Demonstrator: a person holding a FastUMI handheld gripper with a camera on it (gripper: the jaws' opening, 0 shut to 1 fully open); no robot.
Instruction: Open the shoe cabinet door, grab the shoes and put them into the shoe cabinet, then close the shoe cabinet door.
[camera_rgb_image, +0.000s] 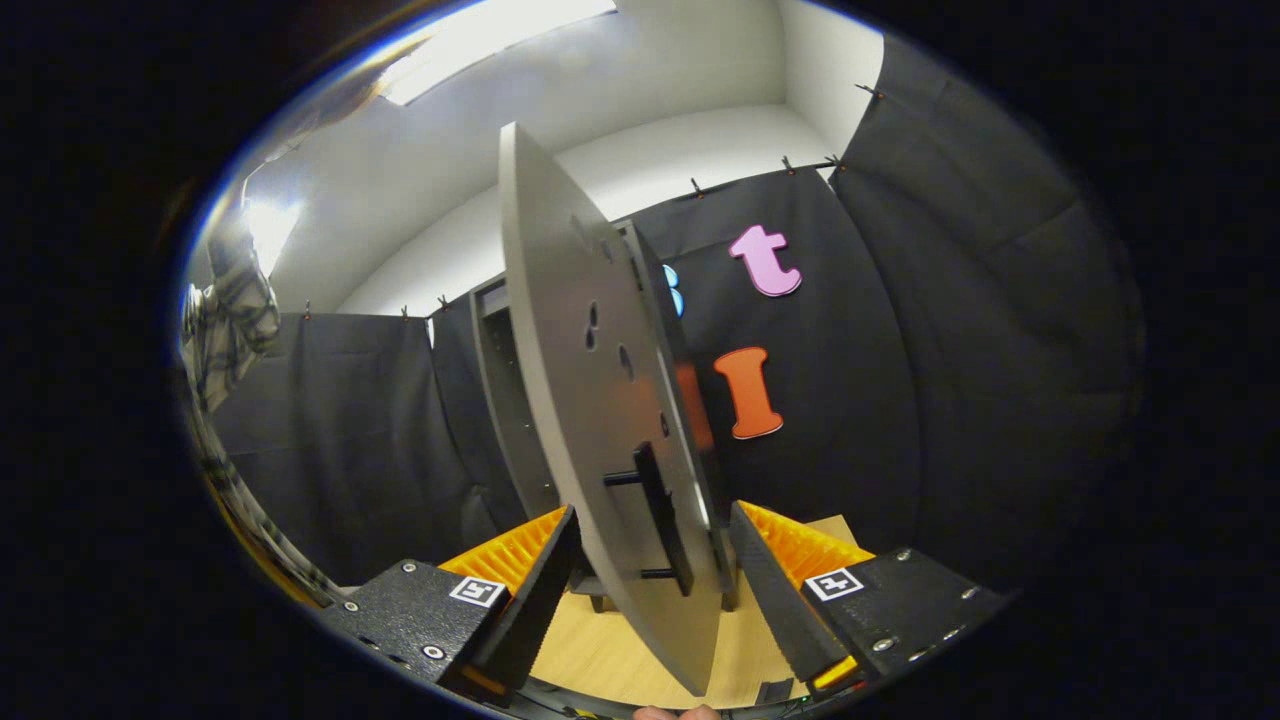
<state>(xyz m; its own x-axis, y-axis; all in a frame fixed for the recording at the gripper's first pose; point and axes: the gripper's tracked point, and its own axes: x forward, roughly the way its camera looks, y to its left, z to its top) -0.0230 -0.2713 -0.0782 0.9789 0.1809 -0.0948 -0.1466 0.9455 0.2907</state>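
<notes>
Gripper view: the shoe cabinet door (590, 400) stands edge-on, swung ajar, running straight ahead between the gripper (650, 580)'s jaws. They are spread wide and grip nothing; the door's handle (665, 520) sits upright between them, the cabinet (500, 400) beyond.

Grey cabinet, black handle, pale wood, plaid sleeve

The shoe cabinet door (590, 400) is a flat matte grey, marked with a few small dark holes and a faint orange glow low on its face. Its handle (662, 520) is black. The shoe cabinet (500, 400) behind it is the same grey, darker inside. The tabletop (600, 650) is light yellowish wood. The gripper (655, 590) stands open with the door between its fingers; its body is speckled black and carries two white squares with black marks. A person's sleeve (228, 320) is plaid in white and dark grey. The room wall (640, 170) above the black cloth is white.
</notes>
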